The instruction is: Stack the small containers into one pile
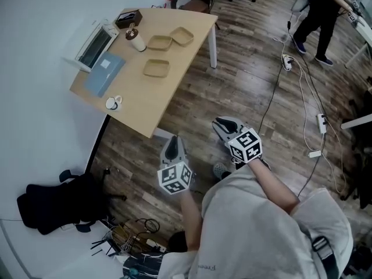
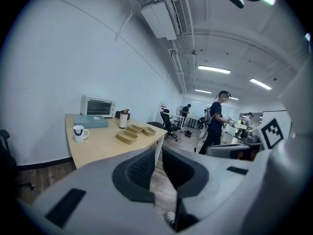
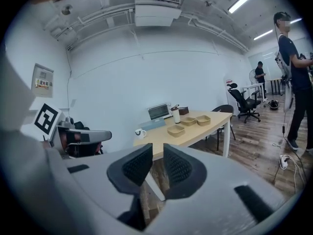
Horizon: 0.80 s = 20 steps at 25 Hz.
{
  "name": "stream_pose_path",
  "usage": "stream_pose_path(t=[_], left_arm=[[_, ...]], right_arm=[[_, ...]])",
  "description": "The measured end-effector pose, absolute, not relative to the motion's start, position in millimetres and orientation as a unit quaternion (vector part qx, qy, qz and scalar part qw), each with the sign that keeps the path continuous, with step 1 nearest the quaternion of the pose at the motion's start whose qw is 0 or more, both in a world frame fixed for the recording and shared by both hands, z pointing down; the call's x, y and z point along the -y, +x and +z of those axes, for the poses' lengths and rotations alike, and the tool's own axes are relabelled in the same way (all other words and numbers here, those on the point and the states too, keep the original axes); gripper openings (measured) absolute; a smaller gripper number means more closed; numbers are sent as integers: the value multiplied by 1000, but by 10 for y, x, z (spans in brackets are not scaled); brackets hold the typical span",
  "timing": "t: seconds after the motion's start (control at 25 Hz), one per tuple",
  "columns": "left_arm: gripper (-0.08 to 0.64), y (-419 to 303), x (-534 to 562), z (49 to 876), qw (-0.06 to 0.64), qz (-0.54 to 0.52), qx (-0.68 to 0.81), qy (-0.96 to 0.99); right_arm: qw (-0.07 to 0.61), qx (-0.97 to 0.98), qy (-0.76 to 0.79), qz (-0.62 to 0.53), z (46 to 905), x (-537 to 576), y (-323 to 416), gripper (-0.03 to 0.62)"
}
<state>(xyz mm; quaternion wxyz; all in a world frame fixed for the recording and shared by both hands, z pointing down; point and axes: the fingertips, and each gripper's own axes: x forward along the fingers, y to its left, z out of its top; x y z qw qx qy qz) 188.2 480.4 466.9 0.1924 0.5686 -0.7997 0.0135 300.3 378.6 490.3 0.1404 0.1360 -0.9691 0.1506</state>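
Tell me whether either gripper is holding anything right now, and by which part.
Nothing is held. Left gripper and right gripper are both empty, with the small containers lying apart on the table.

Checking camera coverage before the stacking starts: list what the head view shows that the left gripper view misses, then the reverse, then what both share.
Head view only: the marker cube on the left gripper, the wearer's forearm, a power strip on the floor. Left gripper view only: the ceiling air conditioner, ceiling lights, and that gripper's tongs slightly apart, empty. Both: the table, three small containers lying separately, mug, toaster oven, a standing person.
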Motion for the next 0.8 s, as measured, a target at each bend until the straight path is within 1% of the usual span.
stream_pose_path(t=[0.08,0.16,0.4,0.8], left_arm=[[59,1818,-4762,4678,192,12,801,567],[78,1742,-4713,4692,194,9,803,564],[91,1522,-4492,4776,202,17,809,552],[92,817,-3893,4825,213,39,824,524]], right_arm=[[134,969,137,154,4905,-3731,3000,72],[132,969,137,156,4922,-3669,2984,96],[132,968,131,170,5013,-3377,2798,98],[142,968,96,184,5109,-2660,2042,104]])
